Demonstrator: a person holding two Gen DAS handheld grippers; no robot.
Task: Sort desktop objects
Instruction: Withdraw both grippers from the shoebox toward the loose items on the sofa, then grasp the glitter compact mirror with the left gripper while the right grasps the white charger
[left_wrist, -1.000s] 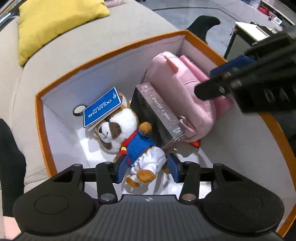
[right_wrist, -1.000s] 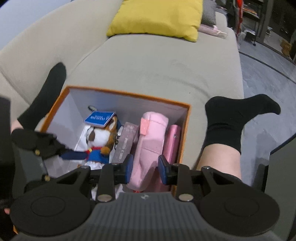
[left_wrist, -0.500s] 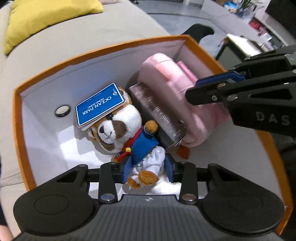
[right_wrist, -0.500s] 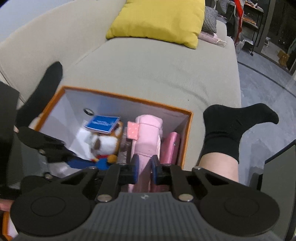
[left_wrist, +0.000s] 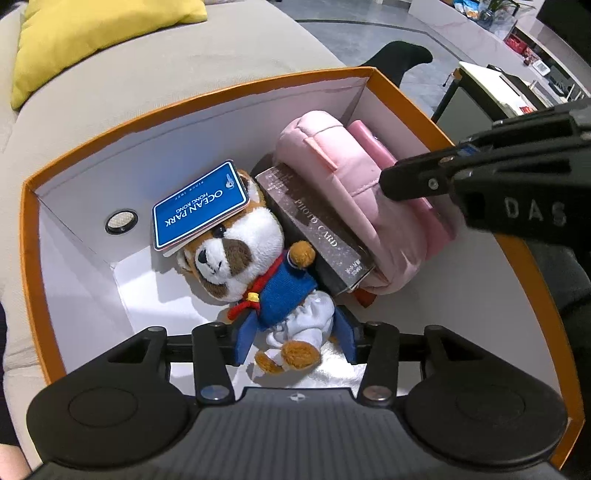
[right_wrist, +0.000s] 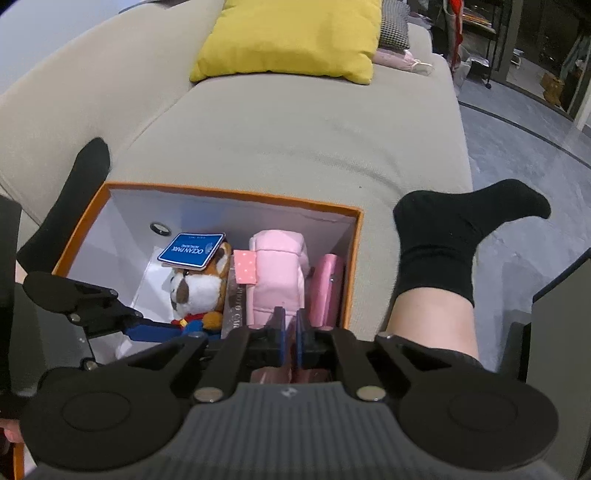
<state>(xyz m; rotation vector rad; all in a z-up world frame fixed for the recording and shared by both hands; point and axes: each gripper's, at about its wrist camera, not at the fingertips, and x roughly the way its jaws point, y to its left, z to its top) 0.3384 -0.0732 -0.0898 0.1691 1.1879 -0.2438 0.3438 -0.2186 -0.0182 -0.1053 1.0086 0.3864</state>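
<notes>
Toys and other small things sit in an orange box (left_wrist: 33, 266) with white walls, and the box rests on a beige sofa (right_wrist: 295, 140).

Down in the box lies a plush dog (left_wrist: 240, 258) in a blue top and white pants. It is on its back, with its feet toward the left gripper (left_wrist: 295, 334). A blue card (left_wrist: 199, 208) that says OCEAN PARK rests on its head. The left gripper points down into the box, and its blue pads stand on both sides of the dog's pants. Its jaws have just been opening, and the pads sit right beside the pants without squeezing them, so the dog lies loose between them.

Just beside the dog lies a dark photo card box (left_wrist: 317, 229); one of the dog's paws touches it. A soft pink pouch (left_wrist: 332, 177) leans over this box, and a flat pink case (right_wrist: 327, 288) stands between the pouch and the box wall. A small round thing (left_wrist: 121, 220) sits on the wall near the blue card.

The right gripper (right_wrist: 290, 339) hangs over the near end of the pink pouch. Its two pads are almost together with only a thin gap, and I cannot tell if they pinch any of the pouch.

A yellow pillow (right_wrist: 291, 37) lies far back on the sofa. A foot in a black sock (right_wrist: 454, 236) rests next to the orange box.
</notes>
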